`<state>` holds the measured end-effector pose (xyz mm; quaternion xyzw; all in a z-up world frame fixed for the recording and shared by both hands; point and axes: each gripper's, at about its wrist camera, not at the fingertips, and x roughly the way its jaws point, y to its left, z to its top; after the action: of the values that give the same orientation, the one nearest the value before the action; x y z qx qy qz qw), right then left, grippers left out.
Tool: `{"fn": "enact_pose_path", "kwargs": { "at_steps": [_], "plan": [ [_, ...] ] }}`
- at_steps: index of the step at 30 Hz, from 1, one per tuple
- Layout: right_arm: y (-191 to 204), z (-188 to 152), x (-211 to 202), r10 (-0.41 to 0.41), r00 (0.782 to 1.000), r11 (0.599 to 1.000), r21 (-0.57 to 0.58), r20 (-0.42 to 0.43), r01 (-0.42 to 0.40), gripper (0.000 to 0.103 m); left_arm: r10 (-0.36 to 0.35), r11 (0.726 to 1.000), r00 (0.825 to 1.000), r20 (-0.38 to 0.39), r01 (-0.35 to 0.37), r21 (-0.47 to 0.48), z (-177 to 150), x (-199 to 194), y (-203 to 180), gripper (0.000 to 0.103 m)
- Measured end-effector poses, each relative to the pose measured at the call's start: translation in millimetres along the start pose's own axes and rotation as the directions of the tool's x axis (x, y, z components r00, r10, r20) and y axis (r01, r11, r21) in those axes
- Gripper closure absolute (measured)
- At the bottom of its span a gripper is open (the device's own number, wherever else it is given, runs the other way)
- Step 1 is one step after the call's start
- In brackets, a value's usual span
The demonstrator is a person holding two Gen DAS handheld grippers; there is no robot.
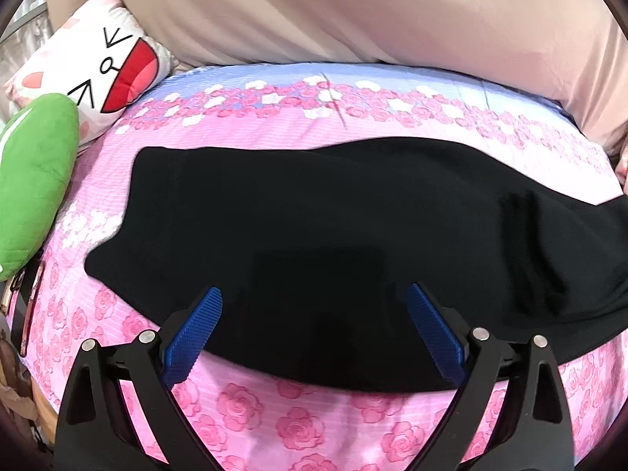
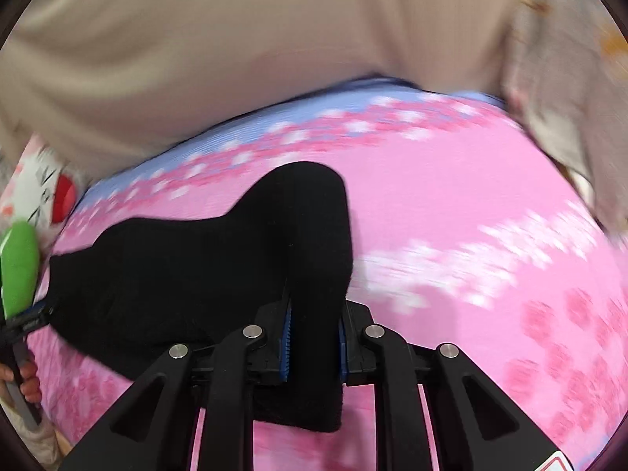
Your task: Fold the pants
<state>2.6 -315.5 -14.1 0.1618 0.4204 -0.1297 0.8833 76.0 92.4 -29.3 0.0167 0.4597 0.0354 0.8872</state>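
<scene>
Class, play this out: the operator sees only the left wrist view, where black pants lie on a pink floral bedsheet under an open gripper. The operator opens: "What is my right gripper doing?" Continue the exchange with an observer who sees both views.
Observer: The right gripper is shut on the pants, pinching a bunched end of the fabric.
Operator: Is that end lying flat?
Observer: No, it rises as a hump above the bedsheet.
Operator: Is my left gripper visible from there?
Observer: Partly: it shows at the far left edge, by the green cushion.
</scene>
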Motion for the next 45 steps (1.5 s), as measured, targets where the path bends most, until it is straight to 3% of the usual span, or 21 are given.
{"fn": "enact_pose_path", "kwargs": {
  "at_steps": [3,4,5,6,7,8,9,10,12,17,20,21,23,24,28,31,33,35,39,42,45],
  "plan": [
    [-28,-9,5,-0.064,0.997,0.998,0.016,-0.047,0.065,0.078,-0.017,1.000,1.000,-0.008,0.017,0.023,-1,5,-12,0.010],
    [-30,-13,7,-0.153,0.987,0.988,0.007,-0.056,0.154,0.076,-0.020,0.999,1.000,-0.012,0.021,0.026,-2,7,-15,0.010],
    [-27,-16,2,-0.224,0.974,0.975,-0.013,-0.036,0.224,0.070,-0.021,0.999,1.000,-0.017,0.022,0.028,-2,8,-18,0.010],
    [-19,-16,-6,-0.233,0.972,0.972,-0.029,-0.001,0.233,0.069,-0.024,0.999,1.000,-0.019,0.025,0.031,-2,9,-20,0.010],
    [-2,-16,-21,-0.156,0.986,0.986,-0.048,0.053,0.159,0.065,-0.026,0.999,0.999,-0.020,0.027,0.035,-3,9,-23,0.010],
    [12,-16,-29,-0.083,0.993,0.994,-0.068,0.079,0.089,0.053,-0.026,0.999,0.999,-0.020,0.027,0.037,-3,10,-25,0.010],
    [26,-15,-32,-0.016,0.996,0.995,-0.097,0.087,0.024,0.043,-0.029,0.999,0.999,-0.020,0.029,0.040,-4,9,-27,0.010],
    [59,-18,-28,0.099,0.993,0.981,-0.172,0.060,-0.087,0.042,-0.030,0.999,0.999,-0.020,0.031,0.041,-4,9,-28,0.010],
    [108,-25,-8,0.185,0.983,0.944,-0.276,-0.016,-0.182,0.042,-0.028,0.999,0.999,-0.021,0.029,0.039,-6,9,-28,0.010],
    [184,-41,43,0.208,0.969,0.882,-0.403,-0.136,-0.246,0.046,-0.010,1.000,1.000,-0.028,0.011,0.027,-10,8,-17,0.010],
    [196,-44,63,0.150,0.978,0.886,-0.420,-0.145,-0.198,0.060,-0.008,1.000,0.999,-0.032,0.009,0.012,-11,9,-5,0.010],
    [197,-43,64,0.145,0.980,0.888,-0.418,-0.136,-0.189,0.073,-0.010,1.000,0.999,-0.033,0.010,0.009,-11,10,-3,0.010],
    [197,-37,62,0.158,0.979,0.901,-0.386,-0.132,-0.197,0.087,-0.010,1.000,0.999,-0.035,0.010,0.004,-11,12,1,0.010],
    [195,-32,59,0.174,0.976,0.910,-0.357,-0.130,-0.210,0.087,-0.011,1.000,0.999,-0.035,0.011,0.002,-11,13,2,0.010],
    [212,-15,38,0.236,0.968,0.910,-0.332,-0.080,-0.249,0.087,-0.018,1.000,0.999,-0.036,0.018,-0.007,-11,15,7,0.010],
    [229,-20,54,0.264,0.954,0.890,-0.345,-0.140,-0.297,0.086,-0.019,1.000,0.999,-0.043,0.019,-0.013,-11,18,8,0.010],
    [236,-36,82,0.227,0.953,0.882,-0.372,-0.201,-0.289,0.078,-0.018,1.000,0.999,-0.048,0.018,-0.018,-11,19,9,0.010],
    [240,-41,73,0.238,0.958,0.873,-0.396,-0.163,-0.284,0.073,-0.017,1.000,0.999,-0.042,0.016,-0.026,-11,17,14,0.010],
    [224,-25,35,0.314,0.940,0.878,-0.337,-0.133,-0.341,0.071,-0.018,0.988,0.999,0.040,0.024,-0.154,-7,-2,56,0.010],
    [204,-17,13,0.272,0.960,0.902,-0.328,-0.069,-0.280,0.064,0.007,0.944,0.998,0.057,0.013,-0.330,-7,-6,112,0.009],
    [182,-13,0,0.206,0.978,0.930,-0.305,-0.023,-0.203,0.057,-0.022,0.887,1.000,-0.011,0.014,-0.462,-13,15,154,0.009]
  ]
}}
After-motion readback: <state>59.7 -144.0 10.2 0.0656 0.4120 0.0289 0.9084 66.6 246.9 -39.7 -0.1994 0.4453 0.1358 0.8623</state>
